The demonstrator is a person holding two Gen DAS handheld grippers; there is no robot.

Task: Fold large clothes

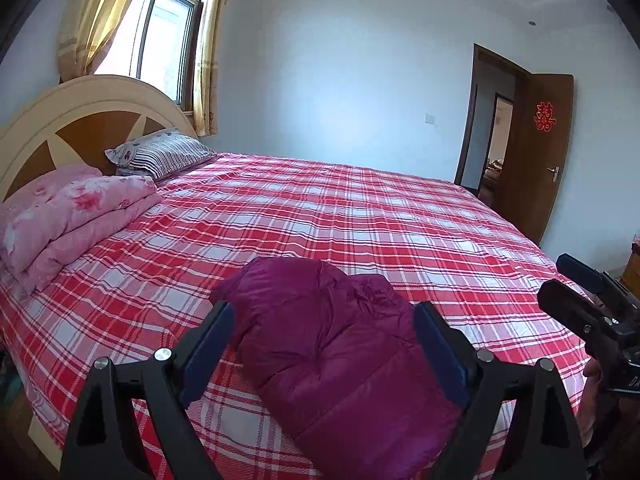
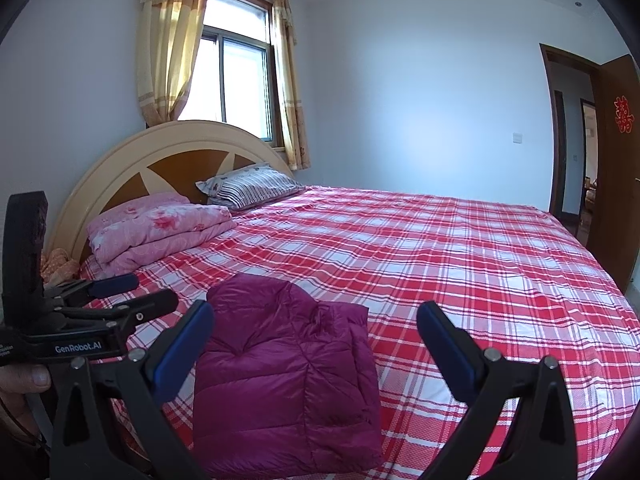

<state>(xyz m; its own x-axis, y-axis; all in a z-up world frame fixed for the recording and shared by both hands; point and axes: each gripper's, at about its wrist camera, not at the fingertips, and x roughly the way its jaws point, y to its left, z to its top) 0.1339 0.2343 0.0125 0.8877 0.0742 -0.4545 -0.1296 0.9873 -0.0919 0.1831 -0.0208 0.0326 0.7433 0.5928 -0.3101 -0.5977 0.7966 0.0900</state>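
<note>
Magenta down jacket (image 2: 288,376) lies on the bed (image 2: 460,264), close to the near edge and toward the headboard-side half of it, on the red plaid sheet (image 1: 360,208). It is already gathered into a compact, roughly rectangular bundle: body doubled over, one puffy rounded end pointing toward the far edge of the bed, a flatter flap showing along its side nearer the foot of the bed. No sleeve trails loose in either view.

Left tool (image 1: 324,344): jaws wide, nothing between the pads; it hangs above the near edge with the bundle showing in the gap, not touching it as far as the left wrist view shows. Right tool (image 2: 316,344): jaws likewise wide and empty, held off the jacket on its foot-of-bed side.

Judgement: folding looks essentially complete. What may remain is tidying: the flap edge sits slightly askew and the padded fill keeps the bundle bulging, so a press or a squaring of edges could be needed. Cannot tell whether the underside is neatly tucked.

Elsewhere: folded pink quilt (image 2: 160,228) and striped pillow (image 2: 256,186) at the headboard (image 2: 120,156), well apart from the jacket.
</note>
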